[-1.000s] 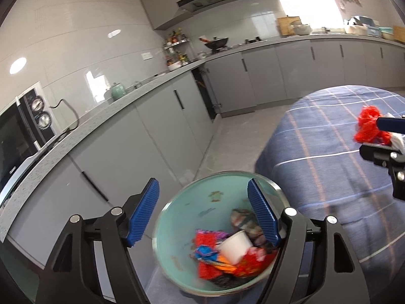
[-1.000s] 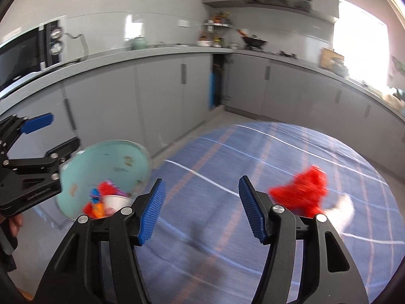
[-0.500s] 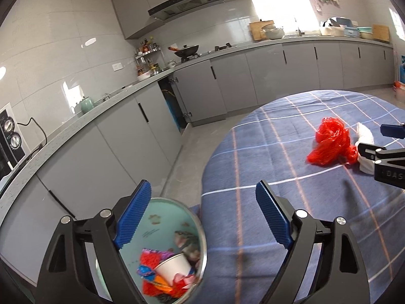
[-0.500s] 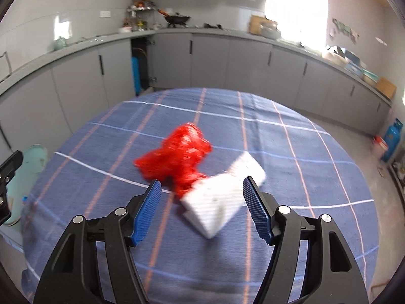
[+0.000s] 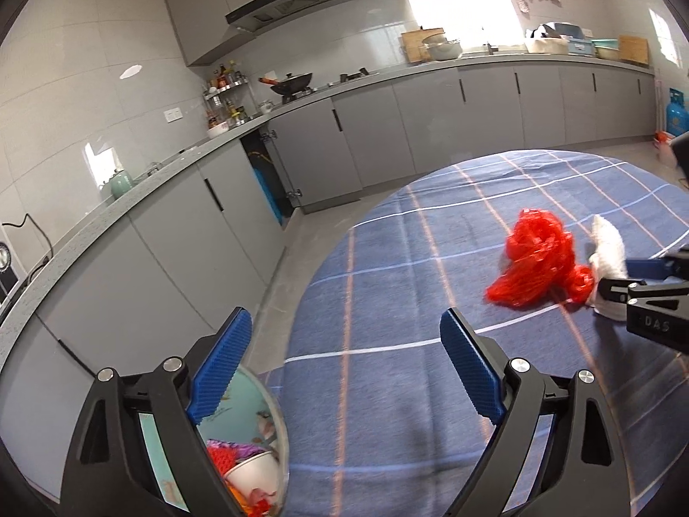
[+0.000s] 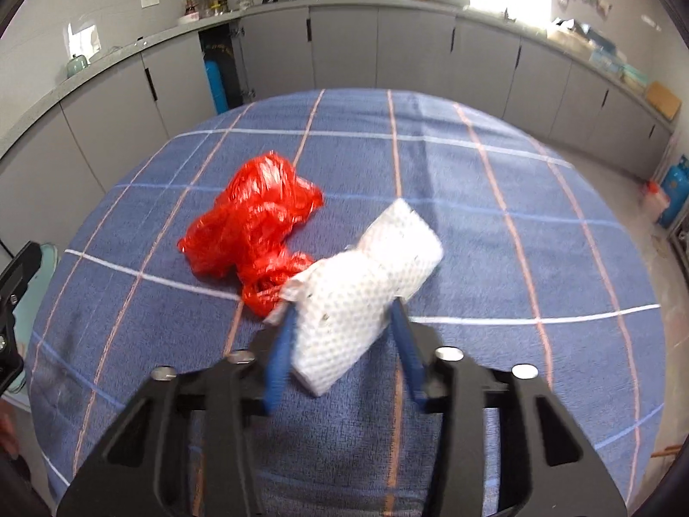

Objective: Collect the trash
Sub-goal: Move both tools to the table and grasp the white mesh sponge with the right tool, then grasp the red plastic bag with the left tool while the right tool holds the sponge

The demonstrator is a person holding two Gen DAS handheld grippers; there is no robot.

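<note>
White foam wrap (image 6: pixel 366 293) lies on the blue plaid tablecloth (image 6: pixel 473 181), touching the red plastic bag (image 6: pixel 254 219). My right gripper (image 6: pixel 340 344) pinches its near end, pads on both sides. My left gripper (image 5: pixel 344 370) gapes wide over the teal bin (image 5: pixel 258 431) of trash, holding nothing.

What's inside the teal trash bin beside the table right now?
The teal bin holds a white paper cup and colourful wrappers; the left tongs hide the rest.

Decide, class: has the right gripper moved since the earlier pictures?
Yes. The right gripper has advanced across the blue checked tablecloth toward the white foam wrap, which now sits between its narrowed fingers, beside the red plastic bag.
</note>
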